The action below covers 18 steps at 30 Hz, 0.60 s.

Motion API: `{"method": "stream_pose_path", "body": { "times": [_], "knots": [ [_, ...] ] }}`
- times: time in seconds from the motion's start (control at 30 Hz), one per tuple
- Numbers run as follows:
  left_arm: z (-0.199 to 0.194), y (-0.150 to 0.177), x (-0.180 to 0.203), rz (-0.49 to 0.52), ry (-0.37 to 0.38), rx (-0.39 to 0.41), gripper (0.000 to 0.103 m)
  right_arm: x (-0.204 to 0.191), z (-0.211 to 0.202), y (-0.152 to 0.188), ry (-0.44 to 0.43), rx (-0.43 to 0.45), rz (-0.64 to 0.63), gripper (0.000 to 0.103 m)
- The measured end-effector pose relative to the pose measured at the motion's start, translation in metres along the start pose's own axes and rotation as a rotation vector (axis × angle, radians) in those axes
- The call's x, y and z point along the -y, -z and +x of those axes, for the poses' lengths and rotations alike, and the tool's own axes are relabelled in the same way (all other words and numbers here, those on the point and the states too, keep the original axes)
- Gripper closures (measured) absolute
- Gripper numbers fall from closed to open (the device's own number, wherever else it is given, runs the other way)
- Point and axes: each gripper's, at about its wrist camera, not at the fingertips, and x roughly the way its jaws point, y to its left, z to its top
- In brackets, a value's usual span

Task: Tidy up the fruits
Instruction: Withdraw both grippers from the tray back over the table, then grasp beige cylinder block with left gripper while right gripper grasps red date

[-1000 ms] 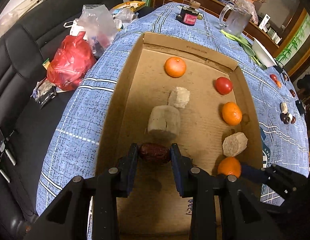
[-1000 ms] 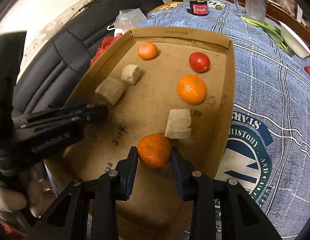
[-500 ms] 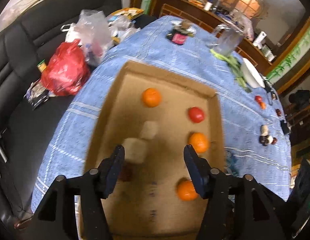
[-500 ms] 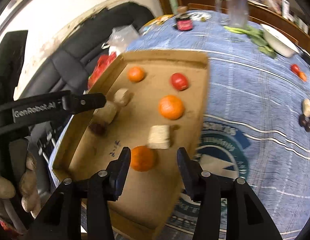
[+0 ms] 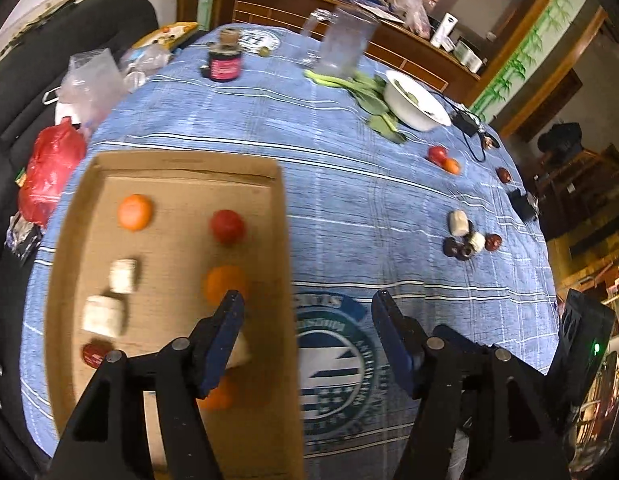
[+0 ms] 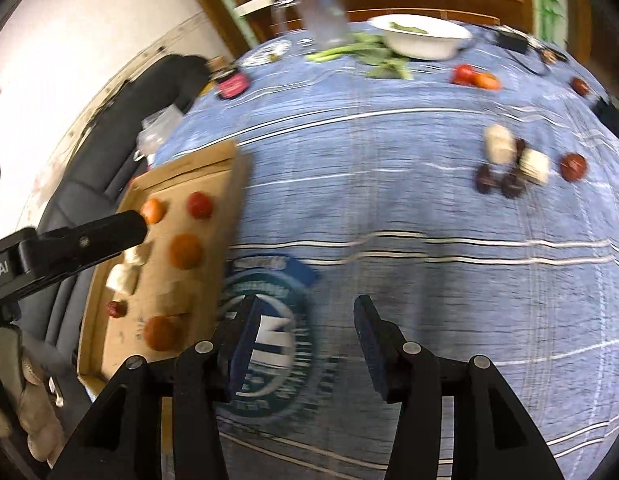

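Both of your tools are empty and travelling from the cardboard tray (image 5: 177, 168) toward the loose fruit on the far side of the table (image 5: 349, 184). Your left tool (image 5: 307, 306) has just been opening and stands released, with nothing between its jaws, over the tray's right wall and the printed emblem on the cloth. Your right tool (image 6: 305, 320) has also just opened and is spread over bare cloth, gripping nothing.

The tray already holds three oranges (image 5: 135, 212), a tomato (image 5: 228, 226), a dark red date (image 5: 96, 354) and several pale chunks (image 5: 104, 315). What remains, by my reading, is the cluster near the table's right edge: pale pieces and dark dates (image 6: 509, 168), plus a tomato and a small orange (image 6: 475, 77) nearer the white bowl (image 6: 419, 38).

Your next move calls for picking one piece out of that tight cluster, so bring the jaws down on an outer piece rather than the middle.

The left view shows the tray's layout almost from above, though blurred. The right view shows the remaining cluster closer, and also your left tool's finger (image 6: 89, 240) crossing above the tray.
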Motion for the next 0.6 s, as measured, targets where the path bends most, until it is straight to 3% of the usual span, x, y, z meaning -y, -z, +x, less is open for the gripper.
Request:
{"method": "stream_pose_path", "body": {
  "times": [0.27,0.47,0.6],
  "knots": [
    [0.035,0.005,0.049,0.042,0.005,-0.056,0.038,0.119,-0.025,-0.012,0.098,0.039,0.209,0.051],
    [0.068,0.005,0.096,0.111,0.014,-0.084,0.038,0.178,-0.037,-0.034,0.154,0.069,0.249,0.051],
    [0.091,-0.007,0.131,0.165,0.059,-0.088,0.038,0.197,-0.035,-0.051,0.153,0.075,0.252,0.051]
  ]
}}
